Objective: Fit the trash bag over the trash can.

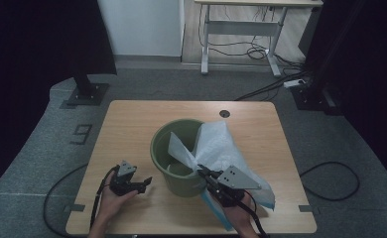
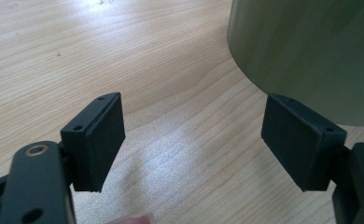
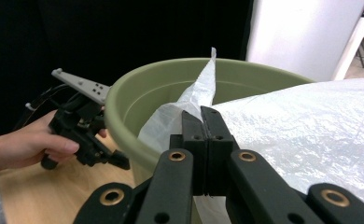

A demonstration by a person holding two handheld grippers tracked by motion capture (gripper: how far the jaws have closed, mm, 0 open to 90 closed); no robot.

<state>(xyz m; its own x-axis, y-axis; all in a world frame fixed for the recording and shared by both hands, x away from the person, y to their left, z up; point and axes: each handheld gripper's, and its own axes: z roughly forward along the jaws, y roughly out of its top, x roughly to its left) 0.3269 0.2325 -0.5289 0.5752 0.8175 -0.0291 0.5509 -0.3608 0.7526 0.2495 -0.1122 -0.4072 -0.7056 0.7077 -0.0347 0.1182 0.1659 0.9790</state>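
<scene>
Hand-held gripper [image 3: 203,116] clamped on bag [image 3: 311,130], over bucket [image 3: 138,102]

Two tongs are counted: the left tongs [image 1: 143,184] and the right tongs [image 1: 202,173], each held in one hand, so two hands are counted as well, a left hand [image 1: 113,202] and a right hand [image 1: 240,216]. One green bucket [image 1: 164,136] is counted on one worktop [image 1: 132,124]. One white plastic bag [image 1: 216,144] is counted. One round cable hole [image 1: 225,113] is counted in the worktop. On the floor behind, one second desk [image 1: 241,25] and one black stand base [image 1: 88,93] are counted.
</scene>
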